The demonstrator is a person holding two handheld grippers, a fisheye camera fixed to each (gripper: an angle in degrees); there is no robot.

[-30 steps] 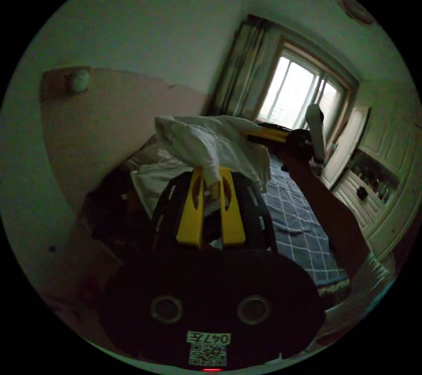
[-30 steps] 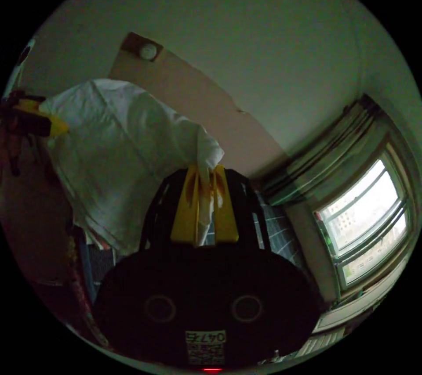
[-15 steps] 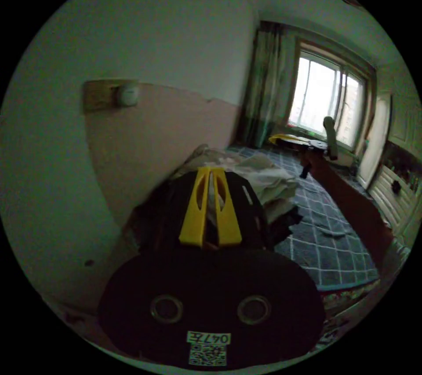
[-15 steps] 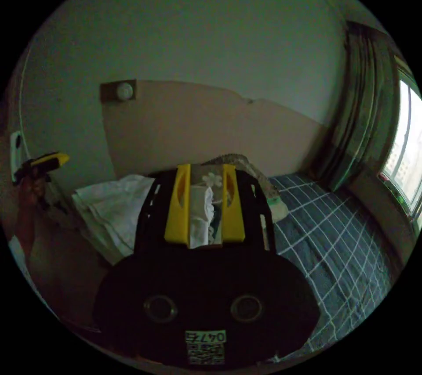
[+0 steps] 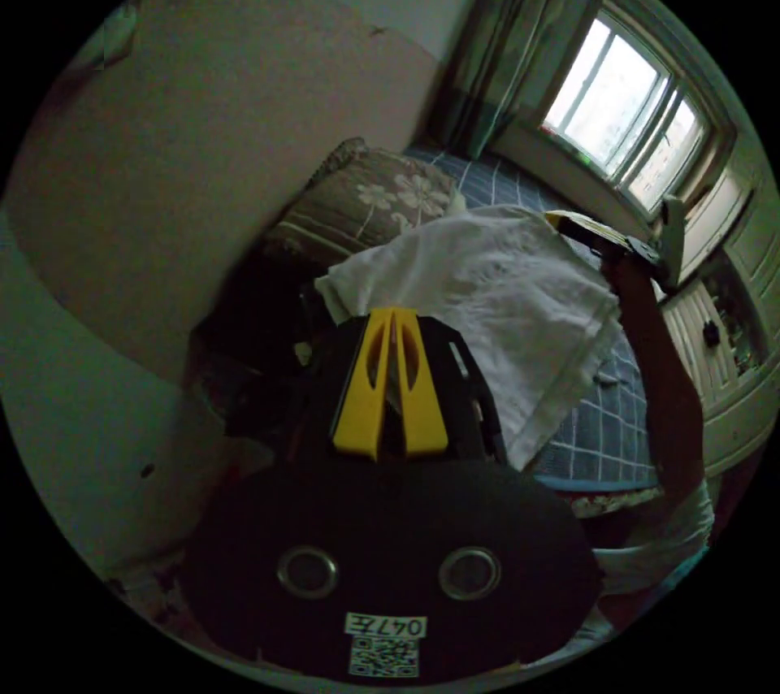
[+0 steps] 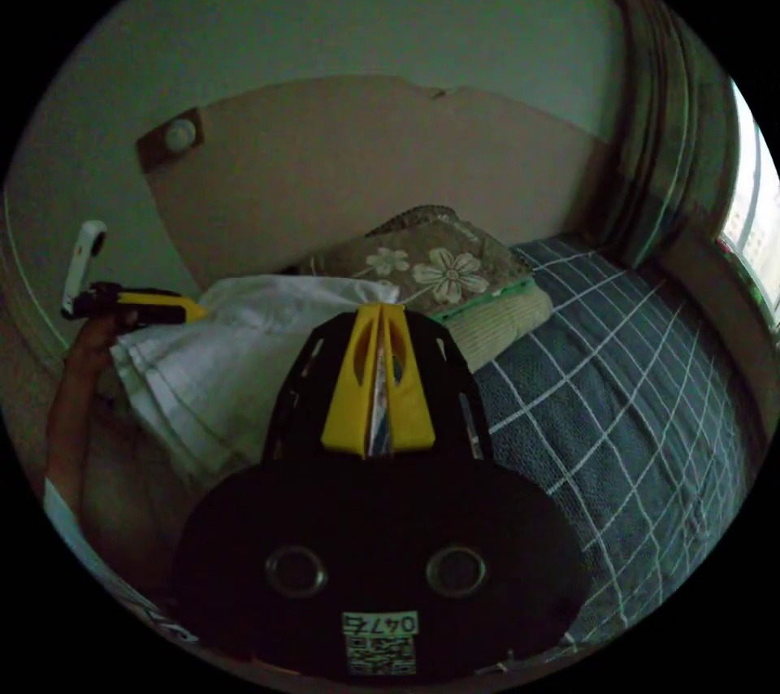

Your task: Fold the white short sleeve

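The white short sleeve shirt (image 5: 487,288) hangs spread out, stretched between the two grippers above the bed. In the left gripper view my left gripper (image 5: 392,314) is shut on one corner of it, and the right gripper (image 5: 578,225), held by a hand, pinches the far corner. In the right gripper view my right gripper (image 6: 380,310) is shut with a strip of white cloth between its yellow jaws. There the shirt (image 6: 236,353) runs left to the left gripper (image 6: 158,309), which grips its other end.
A flowered pillow (image 6: 439,263) lies at the head of the bed, against the tan headboard (image 6: 366,158). The grey checked bedcover (image 6: 617,393) stretches right. A window (image 5: 626,109) with curtains and a white cabinet (image 5: 731,385) stand beyond the bed.
The shirt was held high a second ago, then bunched low by the pillow; now it is pulled out flat between the grippers. The right jaws have closed tighter on the cloth.
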